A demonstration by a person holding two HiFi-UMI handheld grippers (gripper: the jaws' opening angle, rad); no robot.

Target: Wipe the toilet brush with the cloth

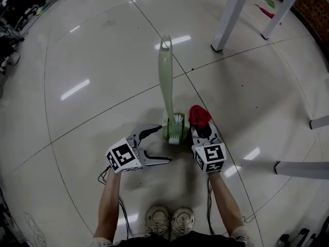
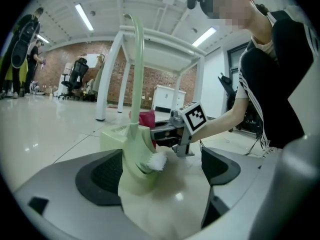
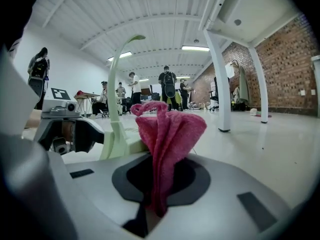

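**Beside the holder [image 1: 174, 134]: cloth [image 1: 199, 116] clamped, brush standing**

Standing in that pale green holder on the floor, the toilet brush [image 1: 165, 73] hides most of its head; only white bristles [image 2: 158, 160] peek out. Right of the holder, the right gripper [image 1: 201, 129] pinches the red cloth, whose lower end is buried between the jaws. Left of the holder, the left gripper [image 1: 164, 144] gapes wide and empty. Whether it touches the holder is unclear.

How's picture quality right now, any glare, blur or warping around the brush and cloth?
Head view: bright streaks of glare on the glossy floor, dark corners, bowed tile lines, yet the toilet brush reads clearly. Left gripper view: the brush's lower end is soft and washed out up close. Right gripper view: cloth sharp, table legs curve.
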